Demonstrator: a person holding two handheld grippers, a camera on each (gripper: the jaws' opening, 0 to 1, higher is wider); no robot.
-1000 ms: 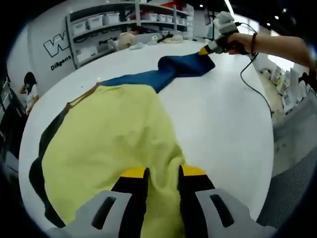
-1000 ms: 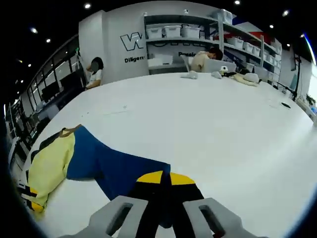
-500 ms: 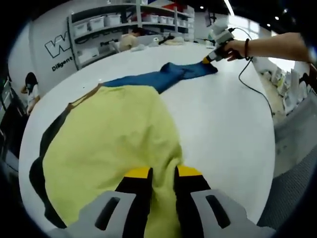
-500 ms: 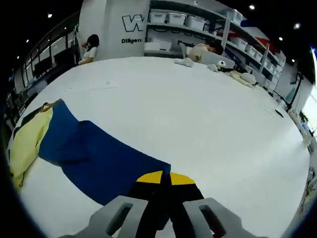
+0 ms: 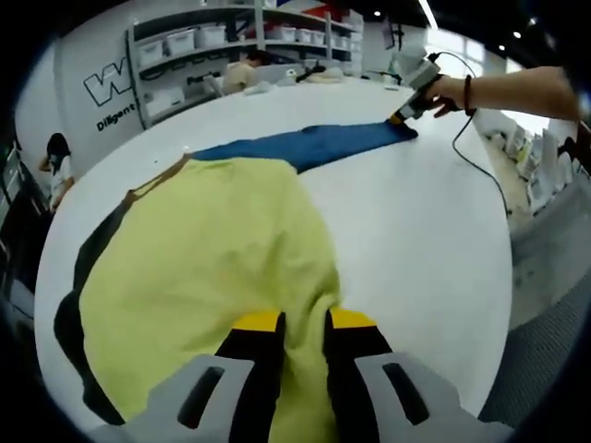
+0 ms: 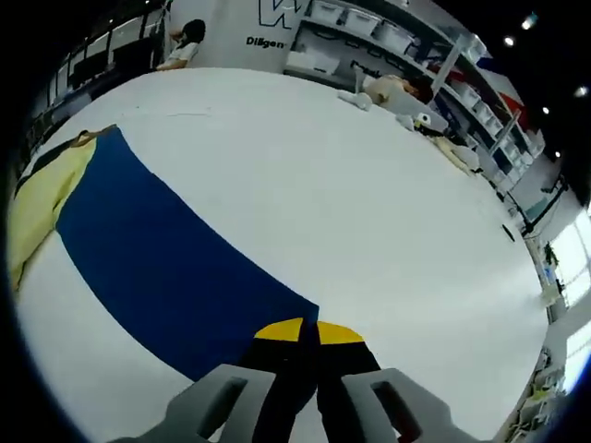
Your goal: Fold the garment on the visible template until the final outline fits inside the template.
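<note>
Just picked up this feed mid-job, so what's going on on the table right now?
A person is spreading a garment on the white table with two handheld grippers. The left gripper pinches the yellow body at its near edge. The right gripper, held far out, is shut on the end of the blue sleeve, which lies stretched flat. No fold shows yet.

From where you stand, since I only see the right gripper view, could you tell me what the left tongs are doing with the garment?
Observer: The left tongs are shut on the yellow body of the garment, pinching a ridge of cloth at its near edge.
Operator: Thank you. Is there anything under the yellow part?
Observer: Yes, a black template shows beneath its left edge, on the white table.
Operator: And how does my blue sleeve look from there?
Observer: The blue sleeve lies stretched flat across the table, with the right tongs gripping its far end.
</note>
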